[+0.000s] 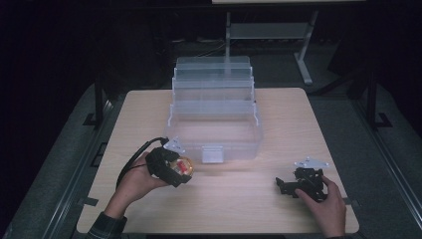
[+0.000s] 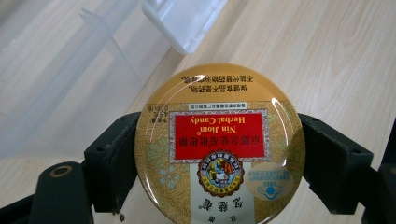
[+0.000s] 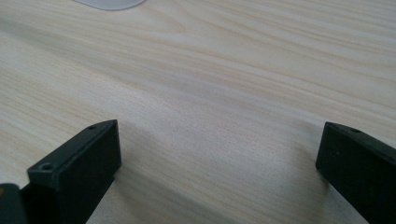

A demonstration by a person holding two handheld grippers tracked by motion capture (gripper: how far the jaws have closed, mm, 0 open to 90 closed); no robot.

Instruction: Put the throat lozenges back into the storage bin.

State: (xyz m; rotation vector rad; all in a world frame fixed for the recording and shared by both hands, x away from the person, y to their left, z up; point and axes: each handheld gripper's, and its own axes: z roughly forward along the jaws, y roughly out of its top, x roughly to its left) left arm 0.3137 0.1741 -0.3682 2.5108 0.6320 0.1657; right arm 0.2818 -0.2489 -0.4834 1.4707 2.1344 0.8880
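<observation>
The left gripper (image 1: 180, 169) clamps a round candy tin (image 2: 219, 144) in its jaws, apparently just above the bench (image 1: 239, 199), near the clear box (image 1: 214, 119). The right gripper (image 3: 219, 172) rests wide open.

One candy tin (image 2: 219, 144), one clear plastic box (image 1: 215, 112), one table (image 1: 239, 199), two claws: left (image 1: 180, 169), right (image 1: 288, 186).

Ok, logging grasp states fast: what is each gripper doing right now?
Left gripper: closed on the round candy tin.
Right gripper: open, holding nothing, over the bare table.
</observation>
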